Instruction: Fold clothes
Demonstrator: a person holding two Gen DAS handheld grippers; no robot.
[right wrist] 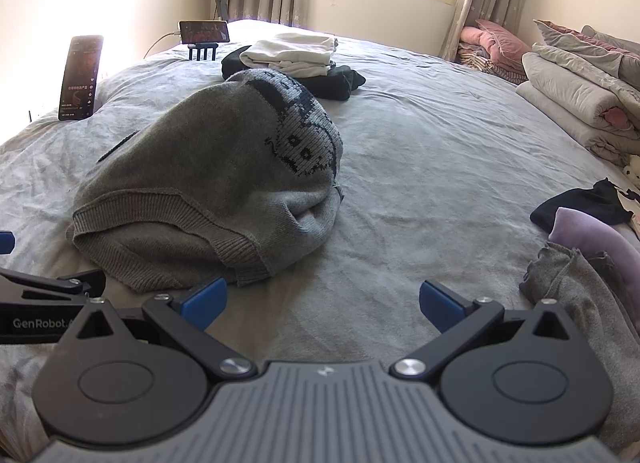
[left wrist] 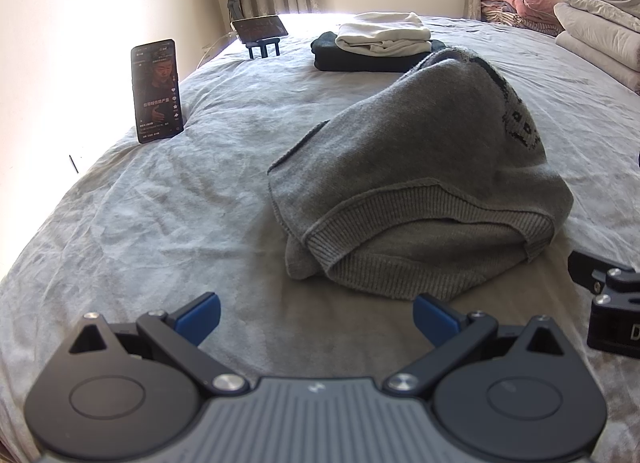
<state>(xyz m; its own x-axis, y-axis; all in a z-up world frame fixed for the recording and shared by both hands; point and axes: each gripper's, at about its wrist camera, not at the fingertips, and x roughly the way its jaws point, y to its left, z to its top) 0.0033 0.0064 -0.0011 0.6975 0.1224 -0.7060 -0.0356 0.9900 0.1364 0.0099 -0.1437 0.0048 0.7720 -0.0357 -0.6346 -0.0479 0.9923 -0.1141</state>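
Note:
A grey knit sweater with a dark pattern lies folded into a thick bundle on the grey bedsheet, ribbed hem toward me. My left gripper is open just short of the hem, nothing between its blue pads. From the right wrist the same sweater lies ahead to the left. My right gripper is open over bare sheet, to the right of the hem. Part of the right gripper shows at the left wrist view's right edge, and the left gripper shows at the right wrist view's left edge.
A stack of folded clothes, white on dark, sits farther back. Two phones stand at the left, one upright, one on a stand. Loose garments lie at the right. Folded quilts line the far right.

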